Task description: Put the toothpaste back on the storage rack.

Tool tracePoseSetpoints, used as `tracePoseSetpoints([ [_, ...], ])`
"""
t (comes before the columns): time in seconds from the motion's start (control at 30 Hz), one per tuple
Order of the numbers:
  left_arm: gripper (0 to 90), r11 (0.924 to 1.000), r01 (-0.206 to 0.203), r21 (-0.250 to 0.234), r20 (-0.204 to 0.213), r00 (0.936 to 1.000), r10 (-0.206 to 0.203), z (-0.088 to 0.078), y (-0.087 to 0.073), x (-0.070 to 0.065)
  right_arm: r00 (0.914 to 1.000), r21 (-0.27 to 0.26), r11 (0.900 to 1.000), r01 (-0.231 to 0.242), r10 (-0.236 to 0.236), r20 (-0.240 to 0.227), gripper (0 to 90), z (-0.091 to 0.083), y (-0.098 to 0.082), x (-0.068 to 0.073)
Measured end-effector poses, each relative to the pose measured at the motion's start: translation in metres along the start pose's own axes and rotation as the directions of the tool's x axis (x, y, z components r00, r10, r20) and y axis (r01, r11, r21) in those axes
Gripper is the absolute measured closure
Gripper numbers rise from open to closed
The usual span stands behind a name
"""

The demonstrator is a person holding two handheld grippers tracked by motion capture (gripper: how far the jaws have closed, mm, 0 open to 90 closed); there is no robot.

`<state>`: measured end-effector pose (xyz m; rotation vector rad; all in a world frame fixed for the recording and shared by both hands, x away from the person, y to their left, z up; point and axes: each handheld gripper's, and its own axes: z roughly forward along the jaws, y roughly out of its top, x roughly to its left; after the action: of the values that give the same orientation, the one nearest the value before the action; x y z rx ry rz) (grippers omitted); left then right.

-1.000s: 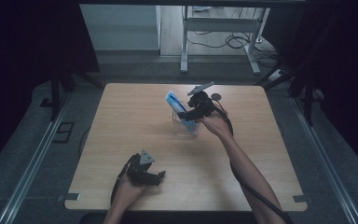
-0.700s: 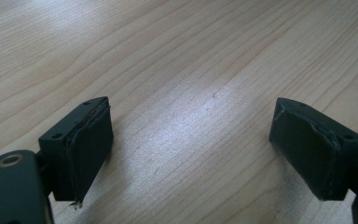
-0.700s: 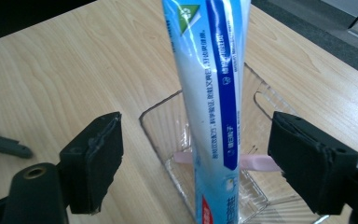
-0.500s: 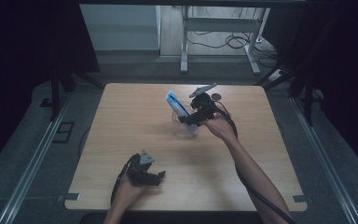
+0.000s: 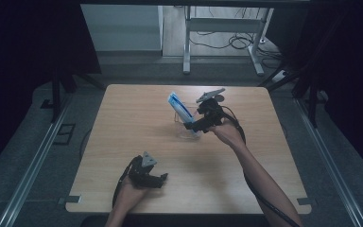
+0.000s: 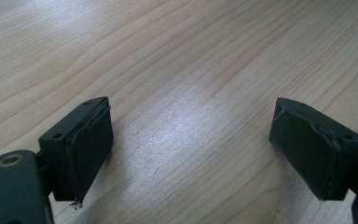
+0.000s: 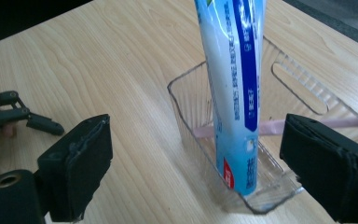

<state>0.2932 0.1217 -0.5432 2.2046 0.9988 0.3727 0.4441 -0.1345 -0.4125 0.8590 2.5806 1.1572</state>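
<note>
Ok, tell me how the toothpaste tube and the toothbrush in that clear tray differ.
The toothpaste tube stands nearly upright, rising well above the clear tray; the toothbrush lies low along it. The tube is wide, white and blue; the toothbrush is thin and pink. Both sit in the same tray, in front of the open right tool.

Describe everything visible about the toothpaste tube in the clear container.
The toothpaste tube is a soft-looking, glossy tube, white and pale blue with a dark blue stripe of print down its side and a red patch near the bottom. It stands nearly upright, leaning slightly, lower end down inside the clear plastic container near the table's middle, its top rising well above the rim. A pink toothbrush lies in the container behind it. The right gripper is open on either side of it, jaws not touching it.
</note>
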Motion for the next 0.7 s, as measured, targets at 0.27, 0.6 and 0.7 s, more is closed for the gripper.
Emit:
tracePoseSetpoints([
  [0.27, 13.5, 1.0000, -0.001, 0.000, -0.001, 1.0000, 0.001, 0.000, 0.000, 0.000, 1.0000, 0.001, 1.000, 0.003, -0.003, -0.001, 5.9, -0.007, -0.008, 0.000],
  [0.6, 13.5, 1.0000, -0.001, 0.000, -0.001, 1.0000, 0.001, 0.000, 0.000, 0.000, 1.0000, 0.013, 1.000, 0.004, -0.004, -0.003, 3.0, -0.015, -0.018, 0.001],
  [0.7, 13.5, 1.0000, -0.001, 0.000, -0.001, 1.0000, 0.001, 0.000, 0.000, 0.000, 1.0000, 0.012, 1.000, 0.004, -0.004, -0.005, 2.6, -0.017, -0.021, 0.002],
])
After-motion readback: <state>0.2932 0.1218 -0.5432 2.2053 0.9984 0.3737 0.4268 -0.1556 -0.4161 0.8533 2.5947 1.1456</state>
